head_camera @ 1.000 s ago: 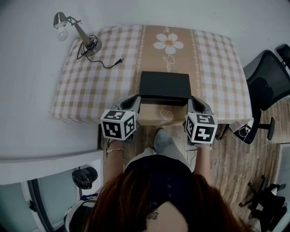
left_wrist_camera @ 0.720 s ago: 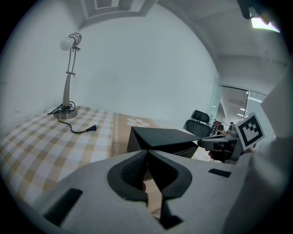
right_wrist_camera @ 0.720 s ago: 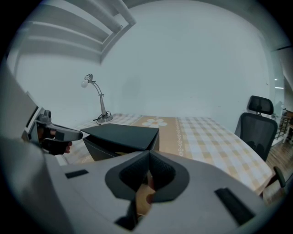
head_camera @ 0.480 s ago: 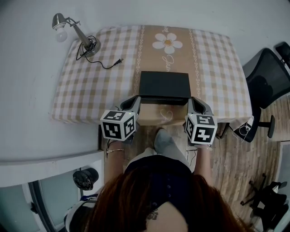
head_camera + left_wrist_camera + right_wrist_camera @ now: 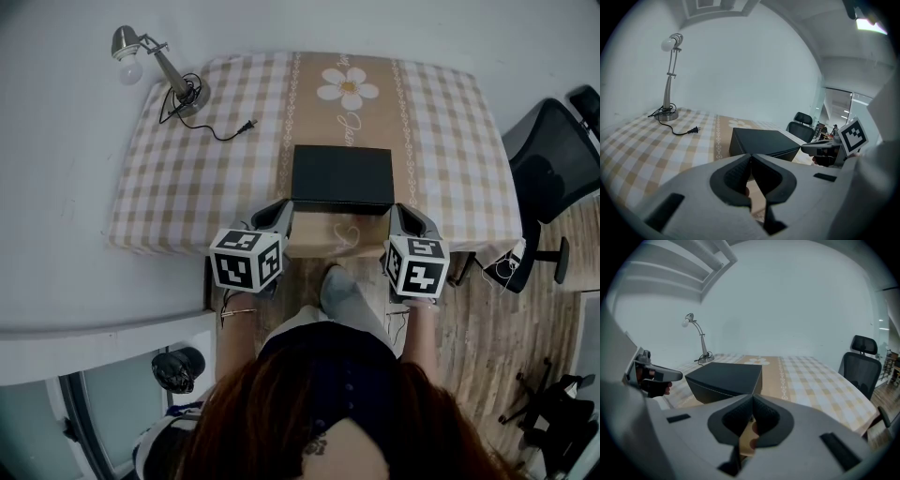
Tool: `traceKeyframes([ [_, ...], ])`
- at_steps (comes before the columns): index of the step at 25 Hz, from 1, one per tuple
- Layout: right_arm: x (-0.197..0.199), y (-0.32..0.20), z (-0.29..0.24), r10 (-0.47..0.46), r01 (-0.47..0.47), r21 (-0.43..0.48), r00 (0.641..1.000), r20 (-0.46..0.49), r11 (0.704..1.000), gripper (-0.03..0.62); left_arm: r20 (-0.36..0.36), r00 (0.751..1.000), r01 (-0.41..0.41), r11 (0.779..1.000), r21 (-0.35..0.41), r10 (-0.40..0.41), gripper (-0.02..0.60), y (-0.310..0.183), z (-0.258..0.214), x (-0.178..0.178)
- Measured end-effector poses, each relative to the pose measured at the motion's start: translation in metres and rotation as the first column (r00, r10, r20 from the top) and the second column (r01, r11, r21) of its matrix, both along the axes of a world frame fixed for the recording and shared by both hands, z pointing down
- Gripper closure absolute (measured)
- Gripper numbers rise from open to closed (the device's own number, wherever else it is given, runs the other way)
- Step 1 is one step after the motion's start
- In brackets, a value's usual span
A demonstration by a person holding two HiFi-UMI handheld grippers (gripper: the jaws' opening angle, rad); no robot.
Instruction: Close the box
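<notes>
Head view: locating the matte black rectangular box (image 5: 342, 176) mid-table on the beige checked tablecloth (image 5: 187, 187), lid apparently lying flat and flush. Finding the left gripper (image 5: 284, 208) and right gripper (image 5: 397, 210) just beside the box's two near corners, at the table's near edge.

Confirming in the left gripper view (image 5: 751, 155) and the right gripper view (image 5: 752, 396): both jaw pairs pressed fully together, clamping nothing, with the box (image 5: 761, 143) (image 5: 726, 378) just ahead.

Judging the risks: pressing with the jaws closed likely sliding the light box or bunching the cloth; pushing unevenly possibly leaving one lid edge unseated.

Comparing with one second back: noting the box's front edge sitting slightly lower and squarer, both grippers barely shifting.
</notes>
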State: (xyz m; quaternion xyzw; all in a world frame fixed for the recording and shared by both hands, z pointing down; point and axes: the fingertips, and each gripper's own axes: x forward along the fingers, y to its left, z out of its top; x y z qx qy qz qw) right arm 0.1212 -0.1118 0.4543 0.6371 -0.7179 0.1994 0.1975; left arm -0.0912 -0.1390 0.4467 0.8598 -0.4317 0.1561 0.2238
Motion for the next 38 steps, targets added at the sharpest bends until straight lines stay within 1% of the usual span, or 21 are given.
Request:
traceKeyframes([
  [5,0.000,0.005,-0.002,0.013,-0.013,0.007,1.000,0.019,1.000,0.577,-0.003,1.000,0.003,1.000,0.007,-0.003,0.558,0.006,-0.002,-0.004],
  [12,-0.008,0.014,-0.010,0.011,-0.012,0.025,1.000,0.009,1.000,0.577,-0.011,1.000,-0.014,0.999,0.030,0.014,0.560,0.017,-0.010,-0.007],
  [16,-0.014,0.022,-0.014,0.010,-0.011,0.039,1.000,0.020,0.999,0.577,-0.011,0.999,-0.030,0.998,0.055,0.031,0.559,0.025,-0.016,-0.006],
  [23,-0.029,0.040,-0.027,0.023,-0.029,0.085,0.997,0.073,0.996,0.577,-0.008,0.999,-0.053,0.993,0.108,0.054,0.560,0.047,-0.028,-0.010],
  [27,-0.040,0.048,-0.034,0.007,-0.018,0.116,0.996,0.094,0.993,0.577,0.011,0.998,-0.067,0.988,0.136,0.066,0.560,0.059,-0.032,-0.016],
  [38,-0.068,0.067,-0.051,-0.033,0.021,0.158,0.996,0.077,0.987,0.577,0.046,0.996,-0.088,0.977,0.194,0.081,0.560,0.082,-0.043,-0.025],
])
